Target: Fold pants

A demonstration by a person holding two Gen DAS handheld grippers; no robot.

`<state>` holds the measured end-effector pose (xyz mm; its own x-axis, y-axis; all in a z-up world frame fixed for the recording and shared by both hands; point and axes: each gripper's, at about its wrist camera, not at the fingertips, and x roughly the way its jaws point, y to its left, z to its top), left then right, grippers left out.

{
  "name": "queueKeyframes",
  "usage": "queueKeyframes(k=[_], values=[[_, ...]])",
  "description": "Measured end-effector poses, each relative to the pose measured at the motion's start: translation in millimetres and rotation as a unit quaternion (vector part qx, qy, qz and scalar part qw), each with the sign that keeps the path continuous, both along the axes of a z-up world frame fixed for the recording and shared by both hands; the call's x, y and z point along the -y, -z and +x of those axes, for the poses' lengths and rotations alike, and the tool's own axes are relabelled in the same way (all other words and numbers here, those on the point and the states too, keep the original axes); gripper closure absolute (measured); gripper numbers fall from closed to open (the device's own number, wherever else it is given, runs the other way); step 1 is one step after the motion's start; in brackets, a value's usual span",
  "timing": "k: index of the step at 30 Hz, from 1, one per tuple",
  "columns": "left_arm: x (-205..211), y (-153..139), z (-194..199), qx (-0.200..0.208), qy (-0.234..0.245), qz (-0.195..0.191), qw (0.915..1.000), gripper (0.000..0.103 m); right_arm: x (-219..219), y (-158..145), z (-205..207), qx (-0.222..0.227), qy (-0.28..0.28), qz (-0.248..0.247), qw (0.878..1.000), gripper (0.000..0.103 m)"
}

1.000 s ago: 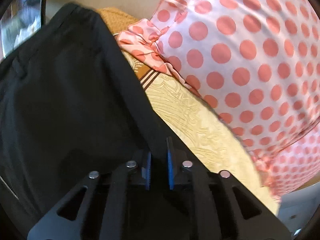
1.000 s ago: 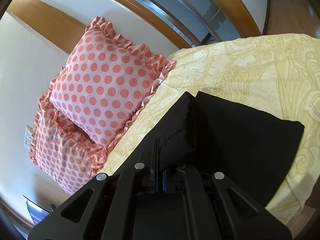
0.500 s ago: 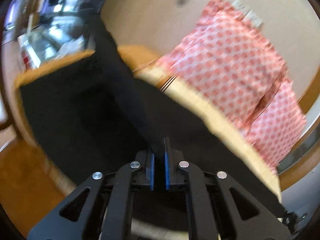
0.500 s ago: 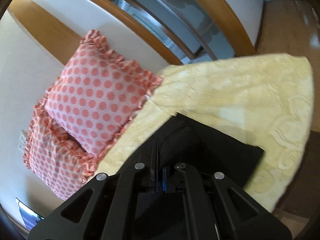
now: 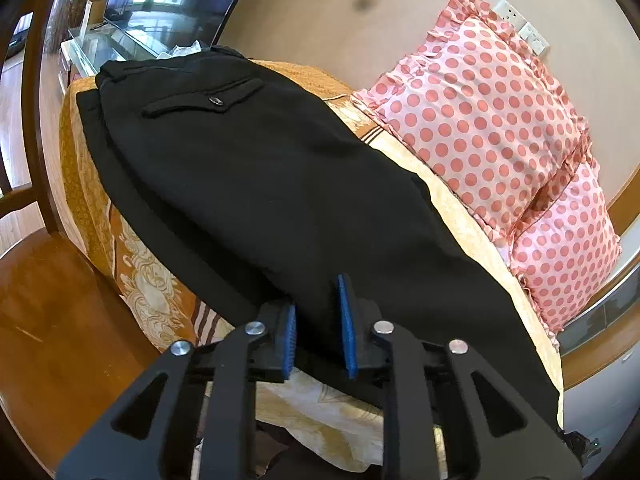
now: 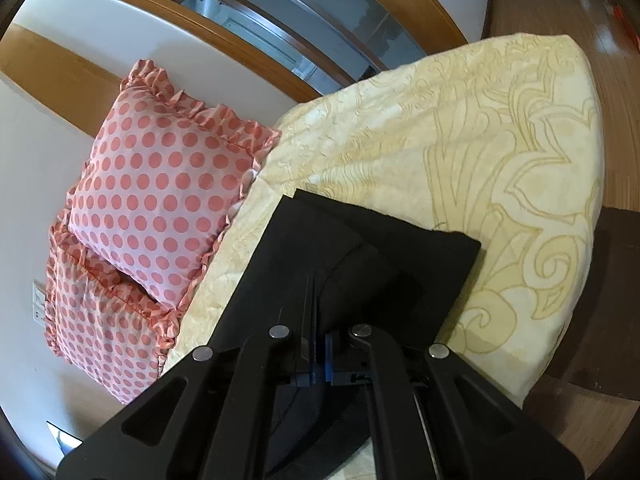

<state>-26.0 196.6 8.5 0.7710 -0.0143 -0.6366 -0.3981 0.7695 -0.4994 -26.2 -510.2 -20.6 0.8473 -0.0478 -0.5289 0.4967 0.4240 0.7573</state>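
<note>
No legible writing. Pants (image 5: 288,200) lie on the bed (image 6: 500,168), beside the pillows (image 5: 492,128). Left gripper (image 5: 318,326): low over the pants' near edge, jaws parted, cloth between. Right gripper (image 6: 318,354): jaws pinched tight on a pants fold.

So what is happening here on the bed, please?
A person is folding black pants on a yellow bedspread, with one hand-held gripper in each hand. The left hand-held gripper is open, its pads on either side of the cloth. The right hand-held gripper is shut on a fold of the pants. Two pink dotted pillows lean beside the pants.
</note>
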Motion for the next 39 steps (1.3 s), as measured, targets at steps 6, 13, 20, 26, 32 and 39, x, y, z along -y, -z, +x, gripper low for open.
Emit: queueKeyframes(k=[6,13,20,26,32,39], values=[[-2.5,-0.9,-0.9,0.0,-0.004,-0.005,1.0,0.073,2.4,1.6,1.8,-0.005,-0.007,0.018,1.0,0.093],[0.9,-2.3,6.0,-0.006,0.004,0.003,1.0,0.086,0.7,-18.9,1.8,0.015,0.0,-0.043,0.999,0.101],[2.0,3.4,-1.9,-0.003,0.022,-0.003,0.9997,0.098,7.1,-8.5,-9.7,-0.019,0.024,-0.046,0.998,0.101],[6.1,5.8,-13.8,0.009,0.02,0.013,0.9997,0.099,8.0,-6.8,-9.3,-0.024,0.024,-0.05,0.998,0.101],[10.3,7.4,-15.0,0.013,0.019,0.035,0.9991,0.099,4.8,-4.1,-8.5,-0.039,0.029,-0.058,0.997,0.101],[-5.8,-7.3,-27.9,0.018,-0.008,0.055,0.9983,0.059,6.1,-13.7,-19.1,-0.072,0.047,-0.087,0.992,0.092]])
